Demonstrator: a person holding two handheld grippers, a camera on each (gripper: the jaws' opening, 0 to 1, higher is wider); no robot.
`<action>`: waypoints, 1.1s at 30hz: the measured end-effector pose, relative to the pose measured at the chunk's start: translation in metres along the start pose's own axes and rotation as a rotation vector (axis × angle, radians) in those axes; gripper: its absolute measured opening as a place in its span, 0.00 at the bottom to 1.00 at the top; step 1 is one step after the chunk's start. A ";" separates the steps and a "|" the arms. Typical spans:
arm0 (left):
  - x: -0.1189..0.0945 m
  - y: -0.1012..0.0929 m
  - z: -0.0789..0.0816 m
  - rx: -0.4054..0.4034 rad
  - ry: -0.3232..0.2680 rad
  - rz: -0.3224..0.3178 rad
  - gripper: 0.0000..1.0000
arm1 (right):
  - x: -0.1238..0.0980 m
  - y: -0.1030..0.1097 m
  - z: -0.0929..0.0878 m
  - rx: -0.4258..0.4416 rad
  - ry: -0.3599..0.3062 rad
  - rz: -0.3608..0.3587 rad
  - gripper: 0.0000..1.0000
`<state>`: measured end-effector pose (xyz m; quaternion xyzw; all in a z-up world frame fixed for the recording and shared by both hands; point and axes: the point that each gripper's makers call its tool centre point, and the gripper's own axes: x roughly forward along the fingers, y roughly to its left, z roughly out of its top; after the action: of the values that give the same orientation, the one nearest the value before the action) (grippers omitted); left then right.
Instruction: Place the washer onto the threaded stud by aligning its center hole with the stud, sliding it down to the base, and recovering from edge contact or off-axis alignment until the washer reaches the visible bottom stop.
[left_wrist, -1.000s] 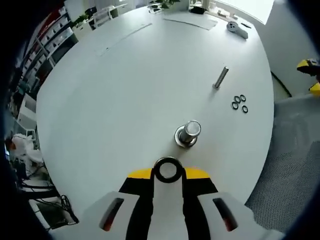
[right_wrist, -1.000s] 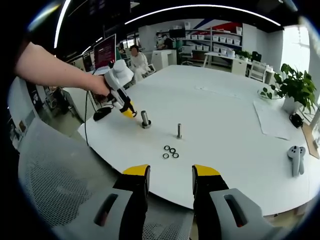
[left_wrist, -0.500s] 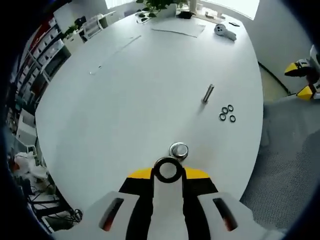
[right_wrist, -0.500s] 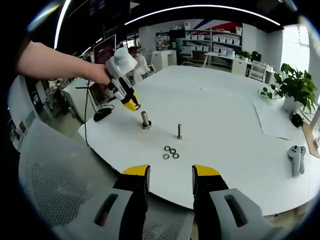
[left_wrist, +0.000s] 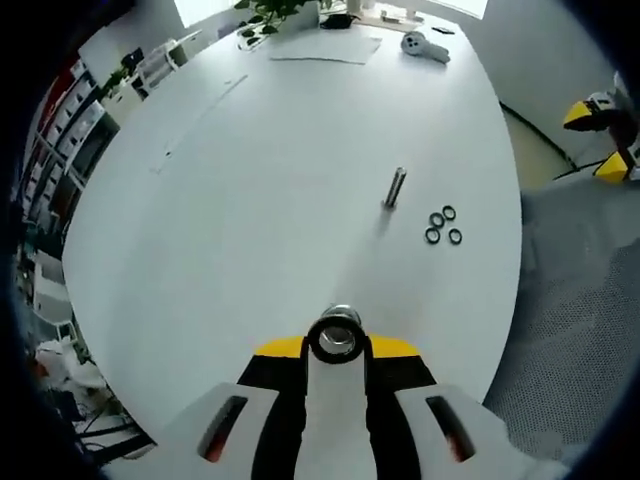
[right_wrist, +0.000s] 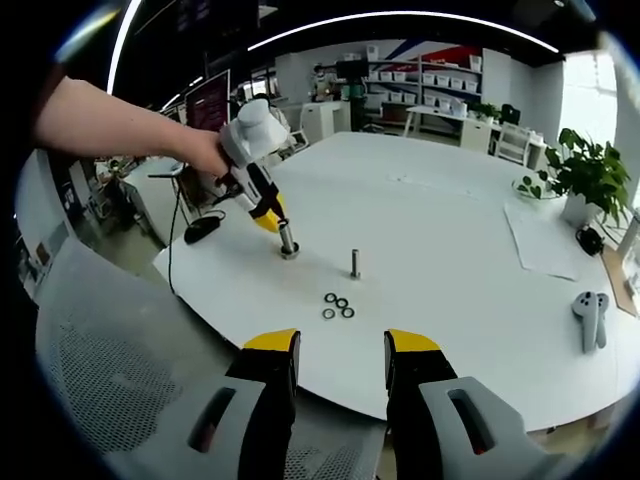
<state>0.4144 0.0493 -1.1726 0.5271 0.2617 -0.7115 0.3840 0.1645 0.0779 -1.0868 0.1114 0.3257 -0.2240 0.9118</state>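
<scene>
While the left gripper (left_wrist: 337, 352) pinches the flat silver metal washer (left_wrist: 336, 338) right over the thick threaded steel stud (right_wrist: 287, 240) on the white desk (left_wrist: 260, 190), the right gripper's (right_wrist: 339, 350) jaws sit spread near the edge.

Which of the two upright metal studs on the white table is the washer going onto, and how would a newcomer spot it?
Start at the big white oval table and find the cluster of three small dark rings near its front edge. Two upright metal studs stand behind them. The target is the thicker stud with a wide base, directly beneath the left gripper, unlike the slimmer stud standing free.
</scene>
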 end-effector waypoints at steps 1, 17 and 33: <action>0.000 -0.002 0.001 0.002 0.001 -0.002 0.19 | 0.000 0.000 0.000 0.001 -0.001 0.001 0.36; 0.028 -0.006 -0.001 0.079 0.076 -0.013 0.19 | 0.000 -0.003 -0.002 0.003 0.011 -0.011 0.36; 0.043 -0.003 -0.006 0.101 0.099 -0.031 0.20 | 0.000 -0.006 -0.005 0.005 0.024 -0.024 0.36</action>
<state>0.4088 0.0443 -1.2155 0.5761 0.2525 -0.7027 0.3324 0.1588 0.0748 -1.0908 0.1126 0.3375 -0.2343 0.9047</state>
